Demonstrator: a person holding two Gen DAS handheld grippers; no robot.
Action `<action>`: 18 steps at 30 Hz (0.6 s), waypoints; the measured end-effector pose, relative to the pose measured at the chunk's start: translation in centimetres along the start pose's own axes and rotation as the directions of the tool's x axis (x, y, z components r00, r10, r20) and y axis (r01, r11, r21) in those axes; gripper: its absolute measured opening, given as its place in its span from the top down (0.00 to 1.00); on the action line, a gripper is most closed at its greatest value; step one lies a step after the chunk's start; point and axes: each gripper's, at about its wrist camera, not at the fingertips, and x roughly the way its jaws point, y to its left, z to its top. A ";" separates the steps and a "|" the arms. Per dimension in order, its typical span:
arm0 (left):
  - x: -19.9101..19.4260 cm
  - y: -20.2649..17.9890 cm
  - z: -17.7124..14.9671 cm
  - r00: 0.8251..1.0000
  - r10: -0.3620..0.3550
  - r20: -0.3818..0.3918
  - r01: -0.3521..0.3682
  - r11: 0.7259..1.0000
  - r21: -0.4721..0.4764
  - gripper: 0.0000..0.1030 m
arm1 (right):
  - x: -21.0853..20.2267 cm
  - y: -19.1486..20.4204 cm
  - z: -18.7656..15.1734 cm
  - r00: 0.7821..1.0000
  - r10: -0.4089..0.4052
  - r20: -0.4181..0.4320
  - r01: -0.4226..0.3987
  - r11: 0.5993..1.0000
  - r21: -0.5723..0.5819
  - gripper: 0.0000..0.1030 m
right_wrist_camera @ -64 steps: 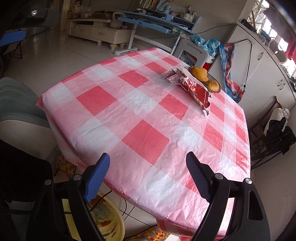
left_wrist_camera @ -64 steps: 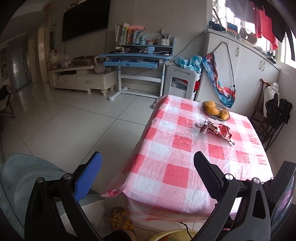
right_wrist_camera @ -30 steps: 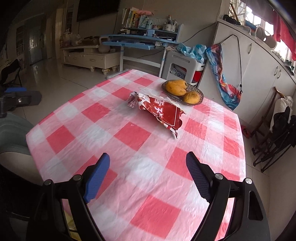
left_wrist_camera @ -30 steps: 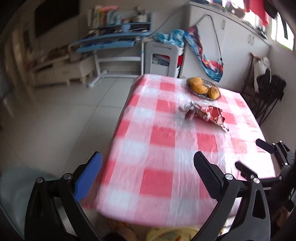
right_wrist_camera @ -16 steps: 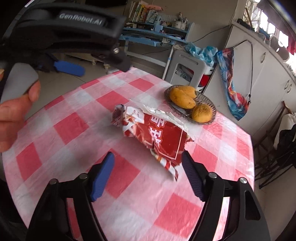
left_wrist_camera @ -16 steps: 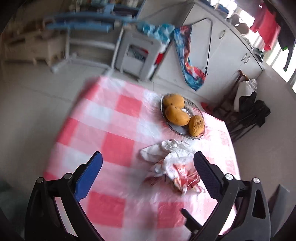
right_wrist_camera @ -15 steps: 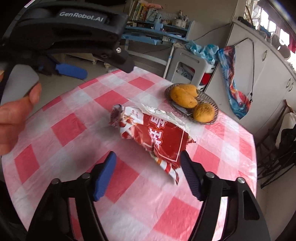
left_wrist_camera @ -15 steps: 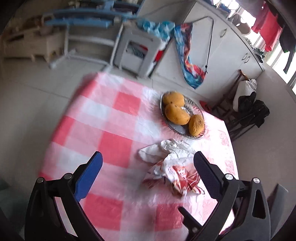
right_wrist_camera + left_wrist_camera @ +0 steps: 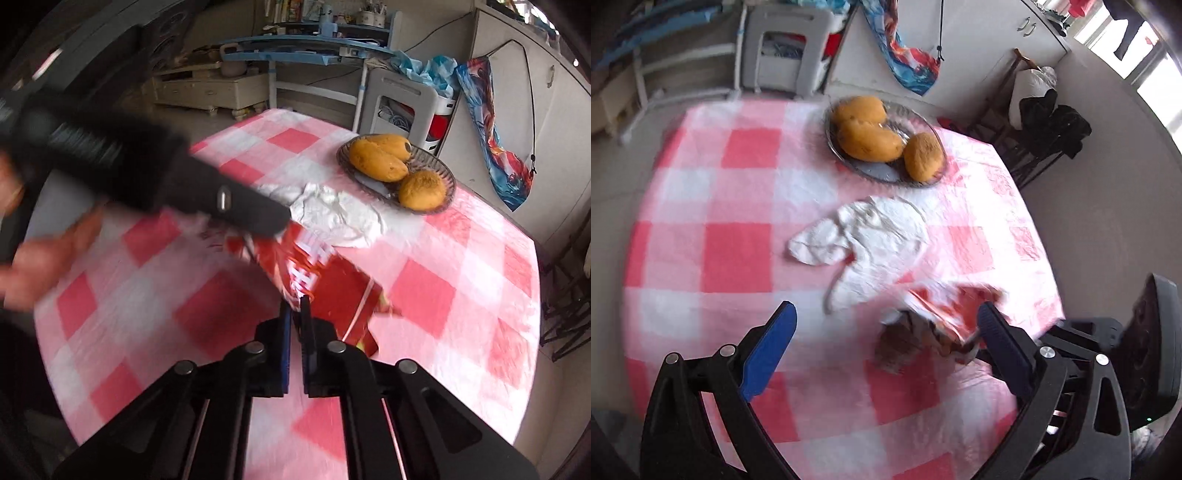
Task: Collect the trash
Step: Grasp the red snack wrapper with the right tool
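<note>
Checked tablecloth point(image 9: 738, 258), fruit bowl point(image 9: 886, 147) at the far side; left view: left gripper point(image 9: 886, 332) hangs wide open and empty, red snack wrapper point(image 9: 942, 314) on the near side of the bowl, by its right finger, white crumpled paper point(image 9: 871, 240) between wrapper and bowl. Right view: right gripper point(image 9: 295, 314) has just closed, jaws pinching the wrapper's near edge, its length running away toward the bowl. Right hand has it, so I'd lift with that one.

We see a counter point(image 9: 738, 258) under a red-and-white checked cloth. Beyond the left claw point(image 9: 886, 332) lies a crumpled white paper point(image 9: 879, 236); farther off, a fruit dish point(image 9: 886, 171); a red snack wrapper point(image 9: 332, 288) lies nearest.
</note>
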 end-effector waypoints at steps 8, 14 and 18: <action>2.1 -3.3 1.1 0.923 0.339 0.183 -0.369 0.914 0.169 0.08 | -3.7 1.2 -5.3 0.997 0.021 -0.073 -0.024 0.999 -0.048 0.41; 5.9 -5.3 2.9 0.902 0.398 0.166 -0.428 0.874 0.230 0.08 | -5.4 -1.2 -5.0 0.992 0.109 0.067 -0.115 0.989 0.093 0.30; 8.0 -5.7 3.3 0.900 0.421 0.111 -0.435 0.873 0.220 0.08 | -4.0 -2.2 -4.3 0.994 0.084 0.067 -0.093 0.986 0.140 0.28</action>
